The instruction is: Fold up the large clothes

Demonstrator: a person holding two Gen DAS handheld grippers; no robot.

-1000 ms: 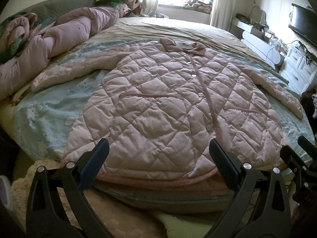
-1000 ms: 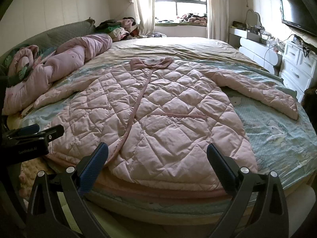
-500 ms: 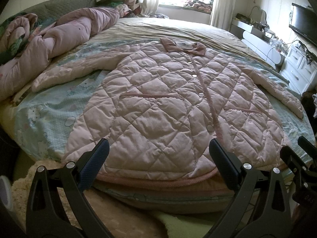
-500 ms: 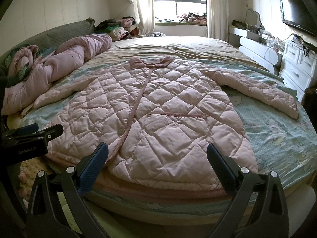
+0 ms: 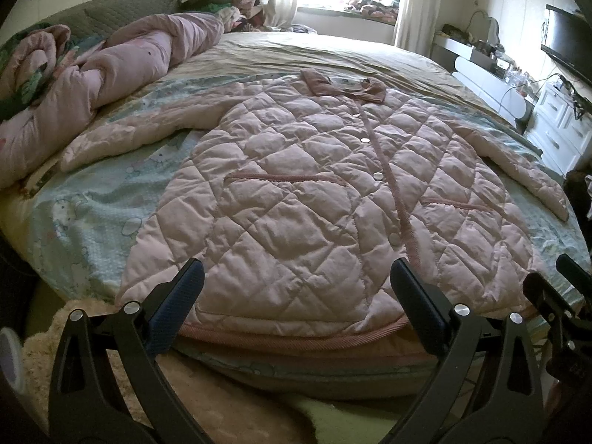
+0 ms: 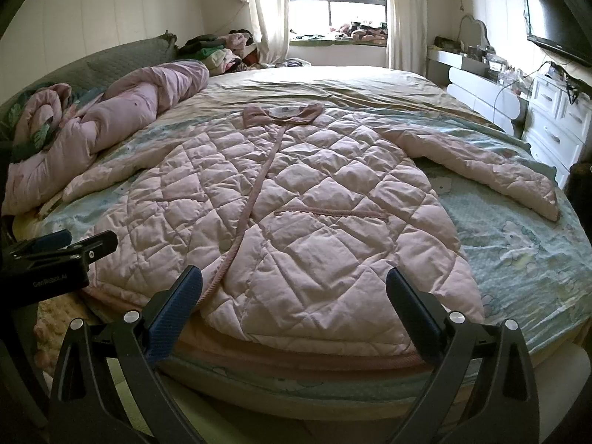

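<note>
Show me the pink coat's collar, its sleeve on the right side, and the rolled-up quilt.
collar (image 6: 283, 114): right wrist view, on its middle.
sleeve (image 6: 492, 174): right wrist view, mid-length.
rolled-up quilt (image 5: 122, 70): left wrist view, on its pink outer fold.

We count one quilted pink coat spread flat on one round bed, with two sleeves, two pocket slits and one collar. Four snap buttons show along its front in the left wrist view. One rolled pink duvet lies beside it. Two claws are visible, the left claw and the right claw, each with two fingers. One television hangs on the wall; one window stands behind.
</note>
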